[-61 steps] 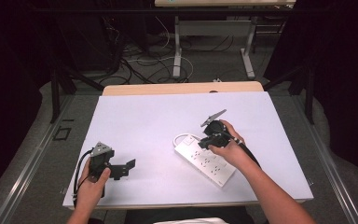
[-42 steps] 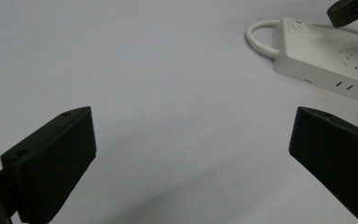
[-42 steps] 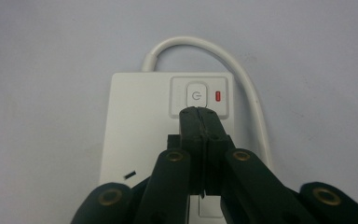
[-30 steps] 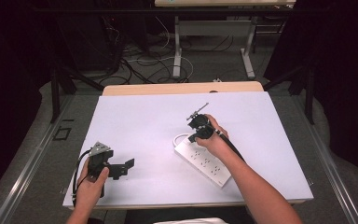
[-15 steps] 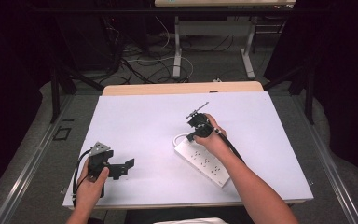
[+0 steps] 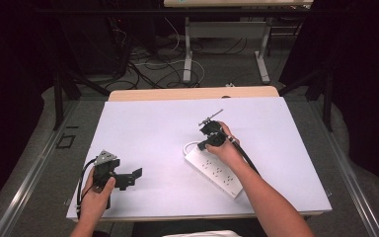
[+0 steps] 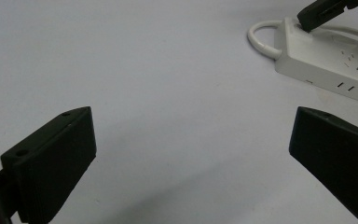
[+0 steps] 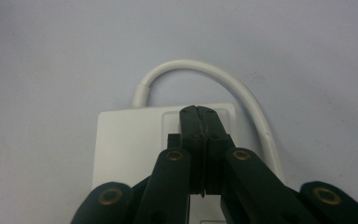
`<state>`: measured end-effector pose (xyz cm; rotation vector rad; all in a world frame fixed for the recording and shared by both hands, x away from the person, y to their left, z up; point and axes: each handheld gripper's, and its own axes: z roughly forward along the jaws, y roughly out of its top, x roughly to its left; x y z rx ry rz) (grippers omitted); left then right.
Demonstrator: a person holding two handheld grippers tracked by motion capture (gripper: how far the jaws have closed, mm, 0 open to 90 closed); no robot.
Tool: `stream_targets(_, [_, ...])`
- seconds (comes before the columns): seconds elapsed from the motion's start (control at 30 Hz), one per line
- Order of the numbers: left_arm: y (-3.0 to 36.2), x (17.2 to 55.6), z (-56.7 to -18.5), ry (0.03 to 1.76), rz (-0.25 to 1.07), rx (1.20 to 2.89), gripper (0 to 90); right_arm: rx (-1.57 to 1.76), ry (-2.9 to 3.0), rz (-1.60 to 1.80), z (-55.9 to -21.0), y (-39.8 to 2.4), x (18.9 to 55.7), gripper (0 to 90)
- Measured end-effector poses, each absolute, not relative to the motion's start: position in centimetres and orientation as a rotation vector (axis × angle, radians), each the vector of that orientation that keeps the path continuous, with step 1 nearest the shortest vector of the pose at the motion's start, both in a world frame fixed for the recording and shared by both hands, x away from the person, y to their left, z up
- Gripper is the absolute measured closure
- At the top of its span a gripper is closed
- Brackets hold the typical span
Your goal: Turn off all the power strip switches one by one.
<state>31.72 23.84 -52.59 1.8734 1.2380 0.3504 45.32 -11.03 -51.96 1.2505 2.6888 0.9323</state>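
The white power strip [image 6: 213, 171] lies right of the table's [image 6: 143, 123] middle, and the right gripper [image 6: 208, 143], jaws pressed together holding nothing, pokes its far end and could slide it, while the left gripper [image 6: 137, 173] waits wide open and empty near the left.

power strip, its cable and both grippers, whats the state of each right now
power strip: flat on the white table, nothing plugged into the sockets in view
cable: bent in a loop off the strip's end, lying on the table
left gripper: open, jaws wide apart, nothing between them
right gripper: shut, tips over a square panel at the strip's cable end; contact can't be told
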Motion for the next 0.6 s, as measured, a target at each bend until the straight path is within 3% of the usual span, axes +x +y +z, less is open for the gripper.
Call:
stream_targets(0.2, [23.8,31.7,-52.5,1.236,0.338,1.89,0.8,1.225,2.645,1.025,-52.5,-11.4,45.4,90.0])
stream_targets(0.6, [23.9,31.7,-52.6,1.239,0.349,1.87,0.8,1.152,2.704,0.83,-51.4,-11.1,45.0,90.0])
